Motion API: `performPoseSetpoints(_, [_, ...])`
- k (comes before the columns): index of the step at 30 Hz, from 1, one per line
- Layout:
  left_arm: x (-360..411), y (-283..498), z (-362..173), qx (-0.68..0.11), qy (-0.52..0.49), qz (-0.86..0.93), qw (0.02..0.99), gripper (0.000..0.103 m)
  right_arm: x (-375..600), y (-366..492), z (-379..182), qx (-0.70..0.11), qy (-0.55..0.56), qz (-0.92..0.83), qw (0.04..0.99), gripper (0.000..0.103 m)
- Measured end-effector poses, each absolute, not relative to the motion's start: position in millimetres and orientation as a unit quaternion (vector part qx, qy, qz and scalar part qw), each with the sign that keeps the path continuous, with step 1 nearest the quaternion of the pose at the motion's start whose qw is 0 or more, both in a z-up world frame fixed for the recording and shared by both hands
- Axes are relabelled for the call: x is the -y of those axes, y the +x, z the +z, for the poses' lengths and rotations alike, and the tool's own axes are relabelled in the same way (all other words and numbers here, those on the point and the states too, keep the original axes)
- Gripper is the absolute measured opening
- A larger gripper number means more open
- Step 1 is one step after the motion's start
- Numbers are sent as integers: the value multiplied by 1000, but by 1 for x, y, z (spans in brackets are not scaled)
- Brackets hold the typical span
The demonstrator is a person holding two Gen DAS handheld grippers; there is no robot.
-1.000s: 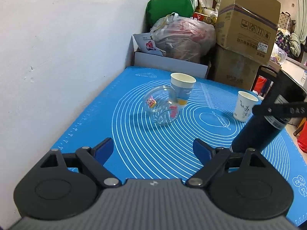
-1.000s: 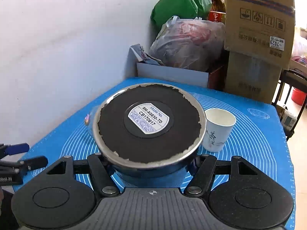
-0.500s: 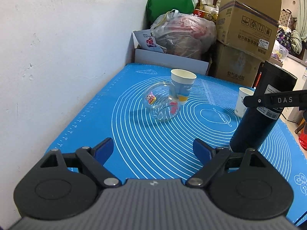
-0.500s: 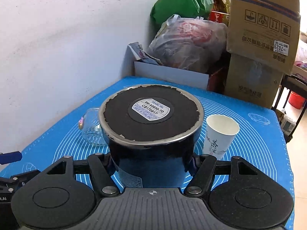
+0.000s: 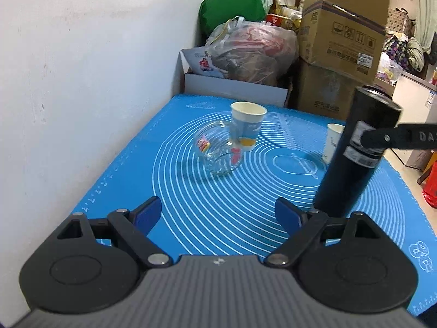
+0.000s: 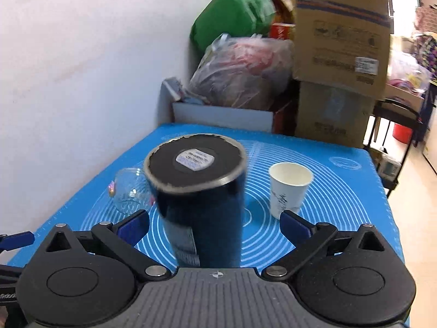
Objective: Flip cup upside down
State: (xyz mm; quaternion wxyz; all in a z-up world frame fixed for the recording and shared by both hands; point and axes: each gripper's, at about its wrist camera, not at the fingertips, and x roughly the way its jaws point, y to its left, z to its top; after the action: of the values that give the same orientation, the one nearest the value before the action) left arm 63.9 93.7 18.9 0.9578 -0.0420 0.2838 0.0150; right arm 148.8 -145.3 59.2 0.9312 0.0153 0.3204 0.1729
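Bench (image 5: pixel 131 169): covered by a blue mat printed with white concentric rings; its left edge runs along a white wall, and its far edge is backed by stacked goods.
Cardboard boxes (image 5: pixel 341 38): two are stacked beyond the far right corner of the bench.
Green bag (image 5: pixel 232 5): seen beyond the far edge, above a clear plastic sack (image 5: pixel 254 49) that rests in a white box (image 5: pixel 235 88).
Dark cup (image 6: pixel 199 202): a tall dark cylinder standing bottom-up on the mat near the front edge of the bench, right of centre; its flat base with a white label faces upward. In the left wrist view it leans slightly.
Right gripper (image 6: pixel 215 227): spread wide, with the blue pads seen on either side of the dark cup and gaps left between pads and cup wall; nothing is gripped. In the left wrist view one of its fingers (image 5: pixel 393 136) crosses the upper part of the cup; contact cannot be judged there.
Left gripper (image 5: pixel 218 213): held wide apart and empty above the front edge, left of the dark cup.
Glass jar (image 5: pixel 218 153): clear, with coloured stickers, lying on its side near the middle of the bench.
Paper cup with blue print (image 5: pixel 247 125): upright, just behind the jar toward the far edge.
White paper cup (image 6: pixel 289 190): upright, near the right edge, just beyond the dark cup.
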Motion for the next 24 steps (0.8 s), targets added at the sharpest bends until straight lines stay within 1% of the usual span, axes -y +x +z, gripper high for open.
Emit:
performPoseSetpoints(5, [-78, 37, 36, -273, -24, 10, 962, 89, 166, 97, 71, -307, 25, 143, 941, 103])
performPoseSetpoints(9, [-67, 7, 55, -257, -19, 5, 966, 90, 178, 40, 92, -262, 4, 118, 958, 103])
performPoseSetpoints(11, [-60, -11, 66, -248, -12, 3, 969, 93, 180, 14, 102, -245, -9, 99, 964, 103])
performPoseSetpoints(14, [-49, -35, 77, -233, 0, -3, 972, 95, 185, -21, 113, -229, -10, 89, 969, 103])
performPoseSetpoints(21, [-30, -73, 88, -230, 22, -16, 973, 96, 198, -66, 118, -247, 12, 72, 966, 103])
performPoseSetpoints(24, [-23, -82, 89, -231, 28, -20, 972, 96, 199, -82, 118, -240, 6, 63, 969, 103])
